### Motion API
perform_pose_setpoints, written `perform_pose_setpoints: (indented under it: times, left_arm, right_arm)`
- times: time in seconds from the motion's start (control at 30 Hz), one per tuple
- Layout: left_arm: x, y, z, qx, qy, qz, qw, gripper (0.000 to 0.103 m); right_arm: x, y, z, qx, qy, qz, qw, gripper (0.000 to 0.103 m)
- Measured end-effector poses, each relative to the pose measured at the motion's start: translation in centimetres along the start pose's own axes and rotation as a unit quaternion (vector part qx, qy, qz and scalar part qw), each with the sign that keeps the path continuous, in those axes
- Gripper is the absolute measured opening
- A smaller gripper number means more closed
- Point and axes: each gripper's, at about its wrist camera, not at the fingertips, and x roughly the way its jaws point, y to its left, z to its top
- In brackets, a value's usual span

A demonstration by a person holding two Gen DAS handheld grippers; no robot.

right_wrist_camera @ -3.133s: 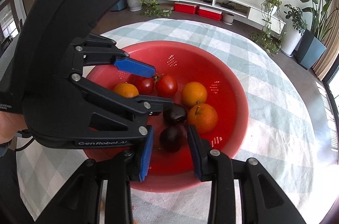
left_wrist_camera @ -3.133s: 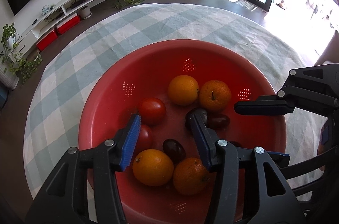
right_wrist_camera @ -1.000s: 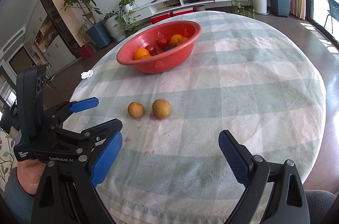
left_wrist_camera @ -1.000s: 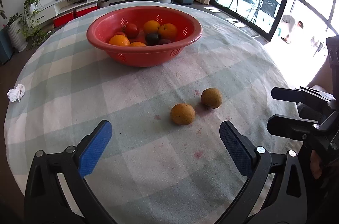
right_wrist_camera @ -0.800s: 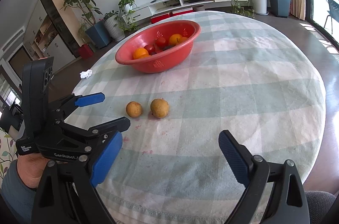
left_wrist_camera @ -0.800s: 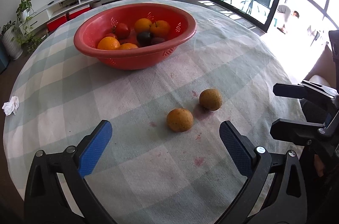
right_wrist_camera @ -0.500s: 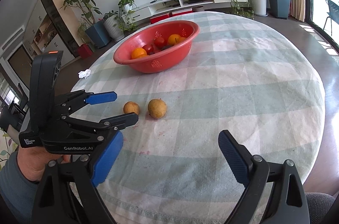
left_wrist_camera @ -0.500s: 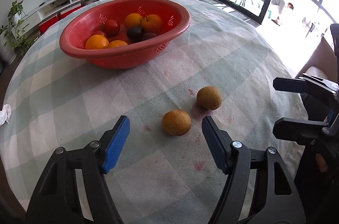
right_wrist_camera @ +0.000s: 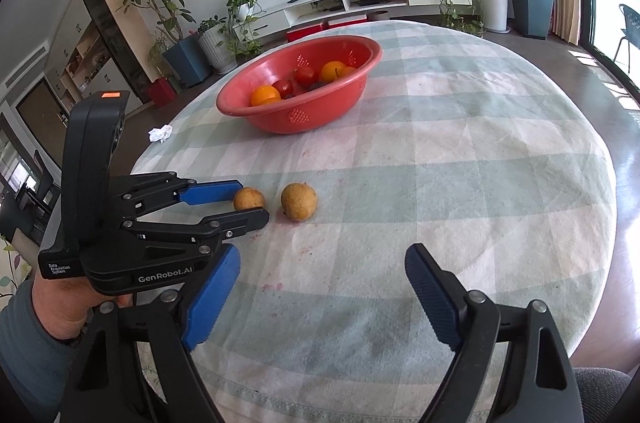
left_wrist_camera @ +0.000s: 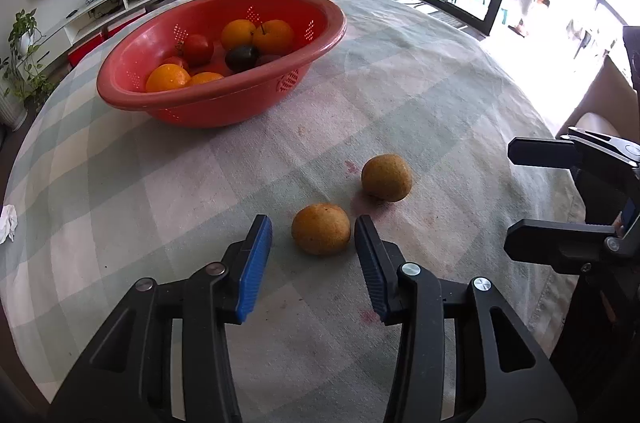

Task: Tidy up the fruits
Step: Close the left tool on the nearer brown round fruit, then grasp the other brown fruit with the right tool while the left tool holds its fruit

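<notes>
Two brownish round fruits lie on the checked tablecloth: the nearer fruit (left_wrist_camera: 321,229) (right_wrist_camera: 249,198) and the farther fruit (left_wrist_camera: 386,177) (right_wrist_camera: 299,200). My left gripper (left_wrist_camera: 312,243) (right_wrist_camera: 240,201) is open with its fingertips on either side of the nearer fruit, not gripping it. A red colander bowl (left_wrist_camera: 136,91) (right_wrist_camera: 304,119) farther back holds oranges, tomatoes and dark plums. My right gripper (right_wrist_camera: 320,287) is wide open and empty, near the table's front edge; it also shows at the right of the left wrist view (left_wrist_camera: 560,199).
A crumpled white tissue (right_wrist_camera: 160,133) (left_wrist_camera: 8,223) lies near the table's left edge. The round table's edge (right_wrist_camera: 592,223) curves close on the right. Pink stains mark the cloth near the fruits.
My left gripper has moved forward and down to the nearer fruit and its jaws have narrowed around it. The right gripper has stayed wide open and nearly still.
</notes>
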Motion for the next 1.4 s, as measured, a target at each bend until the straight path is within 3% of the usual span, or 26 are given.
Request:
perform_pose_setpoints:
  times: [0.07, 0.37, 0.73, 1.13, 1.4]
  left_arm:
    - [0.0, -0.2, 0.1, 0.004, 0.0, 0.002, 1.0, 0.027]
    - [-0.5, 0.0, -0.1, -0.006, -0.012, 0.004, 0.9999, 0.027]
    - [-3.6, 2.8, -2.8, -0.092, -0.046, -0.001, 0.9947, 0.027]
    - [-4.1, 3.7, -3.8, -0.113, -0.062, -0.01, 0.9917, 0.027]
    - [-4.0, 3.7, -3.8, -0.113, -0.06, -0.012, 0.9917, 0.027]
  right_arm:
    - [0.1, 0.1, 0.0, -0.001, 0.001, 0.001, 1.0, 0.085]
    - [0.2, 0.2, 0.1, -0.004, 0.005, 0.001, 1.0, 0.081]
    - [2.5, 2.0, 3.4, -0.061, 0.031, -0.013, 0.998, 0.077]
    - [7.2, 3.4, 3.6, -0.121, 0.089, -0.048, 0.988, 0.052]
    - [7.1, 3.8, 3.3, -0.147, 0.084, -0.052, 0.984, 0.036]
